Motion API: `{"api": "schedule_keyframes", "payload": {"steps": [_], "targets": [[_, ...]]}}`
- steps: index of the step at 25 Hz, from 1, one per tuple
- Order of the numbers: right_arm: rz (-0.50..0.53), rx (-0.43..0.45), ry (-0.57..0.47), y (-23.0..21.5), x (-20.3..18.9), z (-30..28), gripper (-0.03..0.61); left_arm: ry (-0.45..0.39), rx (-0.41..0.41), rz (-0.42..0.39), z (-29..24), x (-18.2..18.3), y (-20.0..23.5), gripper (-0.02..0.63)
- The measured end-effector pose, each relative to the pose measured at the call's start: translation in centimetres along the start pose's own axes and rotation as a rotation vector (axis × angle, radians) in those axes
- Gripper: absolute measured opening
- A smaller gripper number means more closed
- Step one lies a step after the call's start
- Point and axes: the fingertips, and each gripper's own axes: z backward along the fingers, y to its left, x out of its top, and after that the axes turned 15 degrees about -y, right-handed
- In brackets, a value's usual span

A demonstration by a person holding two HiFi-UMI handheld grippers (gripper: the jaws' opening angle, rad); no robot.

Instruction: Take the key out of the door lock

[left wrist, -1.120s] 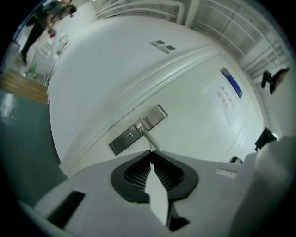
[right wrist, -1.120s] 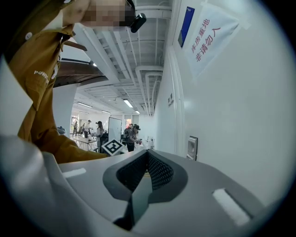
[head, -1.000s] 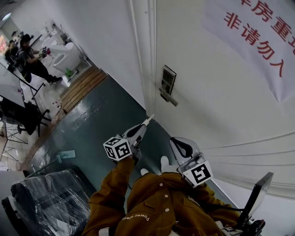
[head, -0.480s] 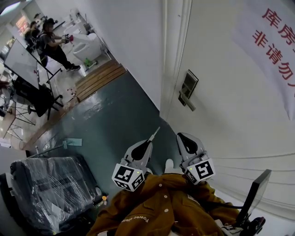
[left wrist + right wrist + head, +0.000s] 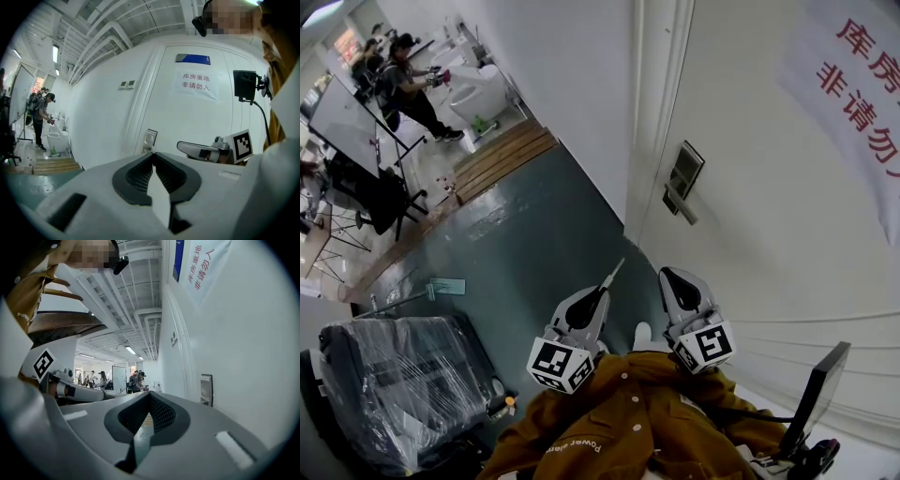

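In the head view, the door lock (image 5: 682,178) with its lever handle (image 5: 680,202) sits on the white door (image 5: 769,244), well away from both grippers. My left gripper (image 5: 602,291) is held close to my body, shut on a thin silver key (image 5: 612,273) that sticks out past its tips toward the door. In the left gripper view the gripper (image 5: 152,153) has its tips together and the lock (image 5: 150,139) stands far ahead. My right gripper (image 5: 673,278) hangs beside it; in its own view the gripper (image 5: 150,393) is shut on nothing, with the lock (image 5: 206,389) off to the right.
A white sign with red characters (image 5: 862,84) hangs on the door. A plastic-wrapped black seat (image 5: 394,384) stands at lower left on the dark floor (image 5: 516,244). People (image 5: 403,80) work by a whiteboard (image 5: 342,122) far back left. A black panel on a stand (image 5: 820,394) is at lower right.
Over the last second the left gripper with the key has drawn back from the lock toward my body and the view has shifted. In the last half second almost nothing moved.
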Motion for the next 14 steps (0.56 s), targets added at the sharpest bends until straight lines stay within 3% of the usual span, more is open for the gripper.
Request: {"api": "schedule_keyframes", "payload": {"steps": [14], "targets": [[0.004, -0.01, 0.012, -0.34, -0.42, 0.42, 0.005, 0.002, -0.019, 0.017, -0.32, -0.18, -0.53, 0.02]]}}
